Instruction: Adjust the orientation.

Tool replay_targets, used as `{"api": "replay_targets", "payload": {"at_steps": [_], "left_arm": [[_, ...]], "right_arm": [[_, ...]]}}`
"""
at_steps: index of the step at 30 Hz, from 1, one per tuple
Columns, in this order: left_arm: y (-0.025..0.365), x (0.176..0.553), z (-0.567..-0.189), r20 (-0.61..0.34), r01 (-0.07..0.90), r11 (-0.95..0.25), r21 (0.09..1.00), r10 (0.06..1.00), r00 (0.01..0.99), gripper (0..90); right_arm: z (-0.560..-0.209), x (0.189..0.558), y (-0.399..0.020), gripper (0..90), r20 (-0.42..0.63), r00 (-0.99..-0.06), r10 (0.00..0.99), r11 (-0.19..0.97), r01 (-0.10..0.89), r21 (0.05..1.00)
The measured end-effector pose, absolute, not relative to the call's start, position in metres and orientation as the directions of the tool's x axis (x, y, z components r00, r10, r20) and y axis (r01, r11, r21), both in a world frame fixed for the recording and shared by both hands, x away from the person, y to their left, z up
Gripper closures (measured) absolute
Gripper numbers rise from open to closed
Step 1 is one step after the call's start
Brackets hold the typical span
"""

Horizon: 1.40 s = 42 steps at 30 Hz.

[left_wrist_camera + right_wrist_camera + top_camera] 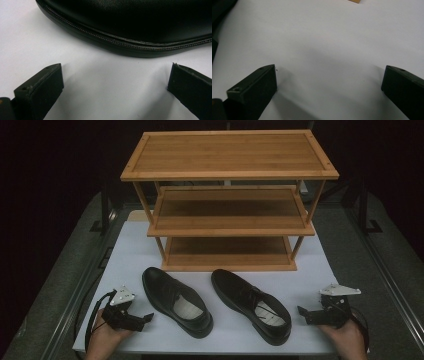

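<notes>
We saw a white table (125, 245) that carried a three-tier wooden rack (229, 200) at its far side and two black shoes, left (176, 300) and right (251, 305), between the grippers' fingers.

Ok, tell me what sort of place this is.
Probably a staged recording bench, not a home: a three-tier wooden shoe rack and two black dress shoes sit on a white board against a dark surround, with the left gripper and right gripper open, resting beside them.
</notes>
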<state>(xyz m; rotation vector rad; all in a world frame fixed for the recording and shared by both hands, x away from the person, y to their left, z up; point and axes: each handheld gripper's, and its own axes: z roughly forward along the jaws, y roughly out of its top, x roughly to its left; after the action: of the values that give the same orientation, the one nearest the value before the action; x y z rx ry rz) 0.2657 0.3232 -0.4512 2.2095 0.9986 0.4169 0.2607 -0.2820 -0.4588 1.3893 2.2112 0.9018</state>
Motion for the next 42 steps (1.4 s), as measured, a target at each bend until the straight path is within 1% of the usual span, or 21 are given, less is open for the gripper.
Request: {"api": "replay_targets", "payload": {"at_steps": [8,13,14,15,17,18,19,21,23,24,25,28,29,30,31,36,37,42], "left_arm": [[0.323,0.265,-0.451,0.018,0.539,-0.484,0.689,0.755,0.655,0.0],[0.329,0.261,-0.448,0.001,0.549,-0.464,0.695,0.765,0.644,0.0],[0.329,0.261,-0.448,0.001,0.549,-0.464,0.695,0.765,0.644,1.5],[0.335,0.259,-0.445,-0.013,0.549,-0.442,0.710,0.770,0.638,8.5],[0.341,0.259,-0.442,-0.030,0.562,-0.416,0.715,0.784,0.619,14.3],[0.341,0.259,-0.442,-0.030,0.562,-0.416,0.715,0.784,0.619,14.9],[0.343,0.259,-0.441,-0.033,0.563,-0.409,0.718,0.789,0.614,19.2],[0.350,0.261,-0.435,-0.041,0.566,-0.391,0.726,0.797,0.602,28.5],[0.352,0.261,-0.432,-0.042,0.565,-0.387,0.729,0.798,0.601,42.2],[0.354,0.263,-0.429,-0.044,0.560,-0.382,0.735,0.798,0.601,42.2],[0.357,0.265,-0.423,-0.043,0.551,-0.378,0.743,0.796,0.604,56.8],[0.358,0.269,-0.419,-0.037,0.549,-0.385,0.742,0.794,0.607,78.9],[0.359,0.271,-0.418,-0.044,0.555,-0.379,0.740,0.796,0.603,87.5],[0.359,0.274,-0.417,-0.045,0.561,-0.378,0.737,0.801,0.598,87.5],[0.360,0.278,-0.415,-0.039,0.564,-0.377,0.735,0.806,0.590,90.0],[0.358,0.288,-0.412,-0.035,0.562,-0.370,0.740,0.813,0.581,90.0],[0.356,0.295,-0.410,-0.018,0.553,-0.372,0.745,0.818,0.574,90.0],[0.352,0.312,-0.404,-0.002,0.540,-0.368,0.756,0.825,0.565,90.0]], "right_arm": [[-0.459,0.261,-0.282,0.0,0.021,-0.441,0.897,0.306,0.656,0.689],[-0.459,0.261,-0.282,0.0,0.023,-0.440,0.898,0.305,0.657,0.689],[-0.459,0.261,-0.282,0.0,0.023,-0.440,0.898,0.305,0.657,0.689],[-0.459,0.261,-0.282,0.0,0.023,-0.440,0.898,0.305,0.657,0.690],[-0.459,0.261,-0.282,0.0,0.023,-0.441,0.897,0.305,0.657,0.689],[-0.459,0.261,-0.282,0.0,0.022,-0.441,0.897,0.306,0.657,0.689],[-0.459,0.261,-0.282,0.0,0.022,-0.440,0.897,0.305,0.657,0.689],[-0.459,0.261,-0.282,0.0,0.023,-0.441,0.897,0.304,0.657,0.690],[-0.459,0.261,-0.282,0.0,0.022,-0.440,0.898,0.305,0.657,0.689],[-0.459,0.261,-0.282,0.0,0.022,-0.440,0.898,0.305,0.657,0.689],[-0.459,0.261,-0.282,0.0,0.022,-0.441,0.897,0.305,0.657,0.690],[-0.459,0.261,-0.282,0.0,0.022,-0.441,0.897,0.306,0.657,0.689],[-0.459,0.261,-0.282,0.0,0.021,-0.441,0.897,0.306,0.657,0.689],[-0.459,0.261,-0.282,0.0,0.021,-0.441,0.897,0.306,0.657,0.689],[-0.459,0.261,-0.282,0.0,0.022,-0.441,0.897,0.306,0.657,0.689],[-0.459,0.261,-0.282,0.0,0.023,-0.439,0.898,0.305,0.658,0.688],[-0.459,0.261,-0.282,0.0,0.022,-0.439,0.898,0.305,0.658,0.688],[-0.459,0.261,-0.282,0.0,0.024,-0.439,0.898,0.303,0.659,0.688]]}}
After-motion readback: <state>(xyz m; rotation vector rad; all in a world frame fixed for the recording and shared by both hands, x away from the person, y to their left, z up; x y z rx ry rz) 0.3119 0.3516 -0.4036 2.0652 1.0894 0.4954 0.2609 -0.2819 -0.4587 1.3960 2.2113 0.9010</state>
